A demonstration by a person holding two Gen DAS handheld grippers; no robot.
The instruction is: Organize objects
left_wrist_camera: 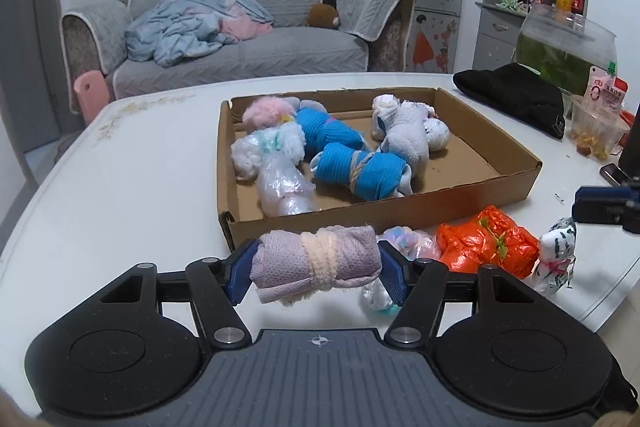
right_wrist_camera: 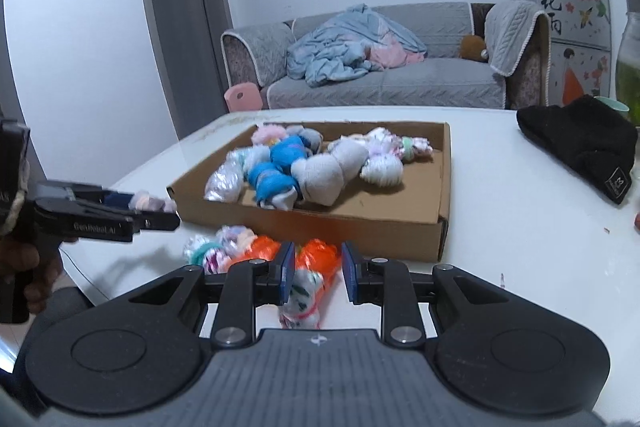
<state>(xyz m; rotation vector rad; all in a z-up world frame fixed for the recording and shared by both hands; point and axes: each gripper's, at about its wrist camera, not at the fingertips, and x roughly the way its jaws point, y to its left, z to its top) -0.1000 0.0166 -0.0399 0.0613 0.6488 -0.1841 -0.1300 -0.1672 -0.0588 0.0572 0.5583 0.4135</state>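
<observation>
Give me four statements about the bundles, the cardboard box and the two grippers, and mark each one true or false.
1. The left gripper holds a purple cloth bundle between its jaws. True.
2. The right gripper is shut on the orange bundle. False: its jaws are open, and the orange bundle lies on the table.
3. The cardboard box is empty. False: several bundles lie in it, among them a blue one.
4. A black hat lies on the table outside the box. True.
</observation>
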